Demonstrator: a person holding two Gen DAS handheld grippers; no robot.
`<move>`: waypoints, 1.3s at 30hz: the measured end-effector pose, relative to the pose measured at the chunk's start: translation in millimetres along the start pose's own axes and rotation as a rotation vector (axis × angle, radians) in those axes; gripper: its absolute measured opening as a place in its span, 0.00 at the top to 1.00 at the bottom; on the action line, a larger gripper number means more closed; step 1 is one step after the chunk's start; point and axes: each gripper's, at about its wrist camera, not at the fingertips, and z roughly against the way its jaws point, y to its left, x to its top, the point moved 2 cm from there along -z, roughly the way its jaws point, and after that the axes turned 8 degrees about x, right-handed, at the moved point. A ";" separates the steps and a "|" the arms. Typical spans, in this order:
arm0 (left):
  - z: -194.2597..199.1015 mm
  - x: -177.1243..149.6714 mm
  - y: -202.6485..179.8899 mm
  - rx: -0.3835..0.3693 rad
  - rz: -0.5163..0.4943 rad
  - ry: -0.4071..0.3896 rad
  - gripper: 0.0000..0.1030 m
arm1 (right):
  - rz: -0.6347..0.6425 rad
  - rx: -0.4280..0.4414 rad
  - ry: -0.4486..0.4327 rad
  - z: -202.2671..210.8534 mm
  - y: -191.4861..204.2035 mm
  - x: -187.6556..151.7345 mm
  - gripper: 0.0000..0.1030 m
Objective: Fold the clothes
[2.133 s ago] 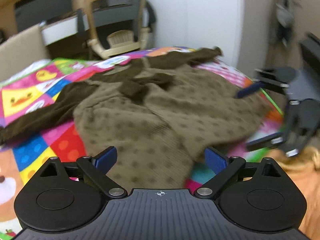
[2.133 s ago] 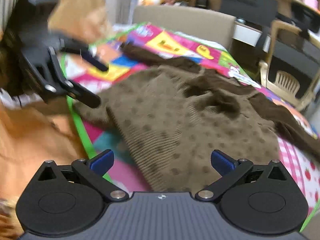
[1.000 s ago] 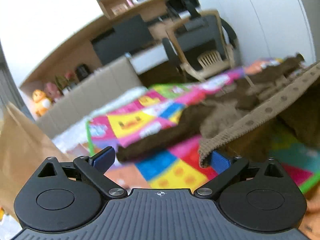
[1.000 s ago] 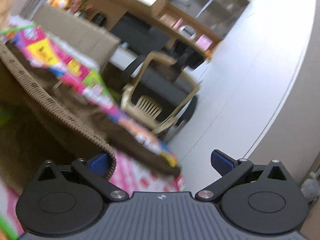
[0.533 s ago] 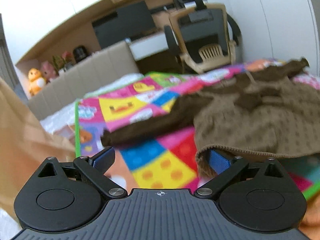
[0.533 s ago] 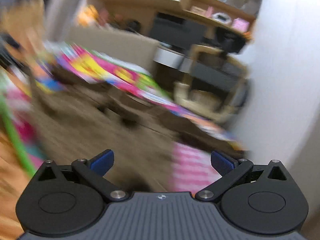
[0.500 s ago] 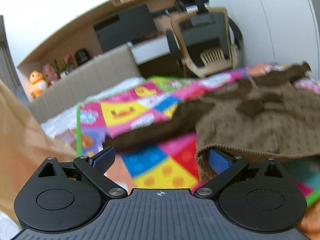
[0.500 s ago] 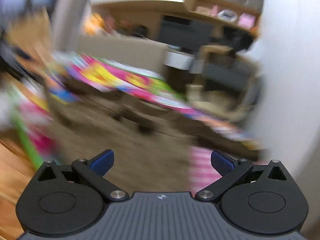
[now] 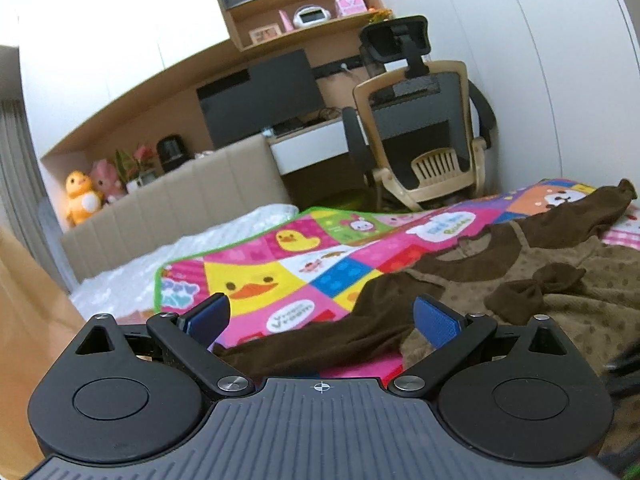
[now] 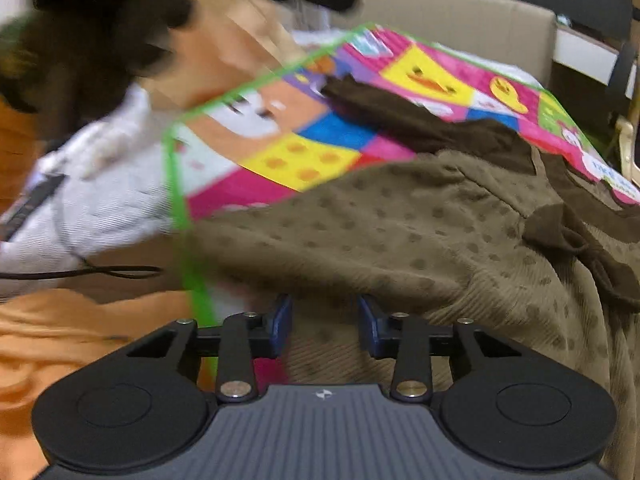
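Spreading across the bright play mat [image 9: 256,280], the brown dotted dress [image 10: 420,232] lies face up, its darker collar and bow [image 9: 536,290] toward the desk chair [image 9: 424,128] and its hem toward us. We judge the step in hand to be the first fold, with each gripper taking its own part of the garment.

The dark sleeve [image 9: 320,344] stretches out flat over the mat toward the left, and our left gripper [image 9: 320,318] sits low with that sleeve running between its blue pads [image 9: 434,320]. Its fingers stand wide apart and grip nothing yet. To do this well, we should close only once the sleeve end sits fully between the pads, so that we pinch one clean layer and do not catch the mat.

Our right gripper [image 10: 324,326] is at the dress's hem, near the mat's green edge. Its fingers are drawn partly together with ribbed fabric between them, but we cannot tell whether they actually clamp it, since the view is blurred and a gap shows. We should make that hold firm before lifting, then carry the sleeve inward across the chest, keeping the cloth taut and smooth.
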 end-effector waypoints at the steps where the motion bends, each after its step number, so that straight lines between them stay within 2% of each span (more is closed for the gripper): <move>1: 3.3 -3.1 0.8 -0.034 0.009 0.005 0.02 | 0.000 -0.003 0.007 -1.6 -2.0 -1.7 0.65; 3: 11.9 -14.7 0.7 -0.127 0.010 0.017 0.02 | -0.001 0.002 0.009 4.9 -4.7 -6.7 0.64; 4: 15.2 -21.6 -0.9 -0.161 0.001 0.028 0.02 | 0.006 0.008 0.000 14.0 -3.5 -11.2 0.59; 5: 17.4 -28.7 -3.2 -0.179 -0.013 0.043 0.02 | 0.025 0.007 -0.007 23.1 -1.5 -15.9 0.52; 7: 19.9 -43.0 -8.8 -0.195 -0.034 0.079 0.02 | 0.094 -0.021 -0.009 38.6 7.0 -25.7 0.51; 9: 20.9 -53.2 -14.1 -0.207 -0.040 0.107 0.02 | 0.152 -0.053 0.026 46.7 14.4 -36.1 0.51; 11: 24.6 -56.9 -16.2 -0.227 -0.032 0.113 0.02 | 0.153 -0.063 0.060 49.5 14.5 -45.5 0.51; 13: 30.8 -55.7 -22.2 -0.260 -0.040 0.098 0.02 | 0.119 -0.067 0.051 50.6 10.8 -50.4 0.51; 15: 37.9 -53.7 -31.3 -0.301 -0.061 0.080 0.02 | 0.092 -0.079 0.041 51.4 8.2 -54.2 0.83; 16: 41.9 -52.8 -38.9 -0.329 -0.084 0.069 0.02 | 0.101 -0.110 0.032 51.4 9.5 -53.2 0.95; 18: 49.5 -53.7 -55.3 -0.378 -0.144 0.049 0.02 | 0.111 -0.164 -0.011 57.1 8.6 -47.3 0.97; 24: 44.9 -68.5 -124.3 -0.460 -0.333 0.019 0.02 | 0.072 -0.205 -0.132 92.3 -5.1 -24.2 0.98; 27: 31.1 -76.0 -146.7 -0.458 -0.399 0.030 0.02 | 0.056 -0.217 -0.146 98.9 -8.2 -24.6 0.98; 28: 26.6 -77.6 -151.8 -0.451 -0.417 0.031 0.08 | 0.051 -0.220 -0.149 100.5 -8.9 -25.6 0.98; 29: 22.1 -79.1 -156.9 -0.443 -0.435 0.032 0.30 | 0.048 -0.219 -0.150 101.9 -8.8 -27.5 0.98; 30: 19.2 -78.9 -157.2 -0.451 -0.431 0.043 0.41 | 0.048 -0.211 -0.151 103.7 -7.7 -29.8 0.98; 31: 16.9 -78.2 -156.0 -0.464 -0.420 0.057 0.48 | 0.050 -0.200 -0.150 105.8 -6.0 -32.0 0.98; 35: 15.5 -79.4 -154.1 -0.471 -0.410 0.073 0.48 | 0.090 -0.182 -0.129 107.9 4.0 -43.1 0.94; 39: 11.4 -78.1 -151.7 -0.466 -0.390 0.089 0.54 | 0.124 -0.090 -0.079 93.9 17.8 -50.9 0.91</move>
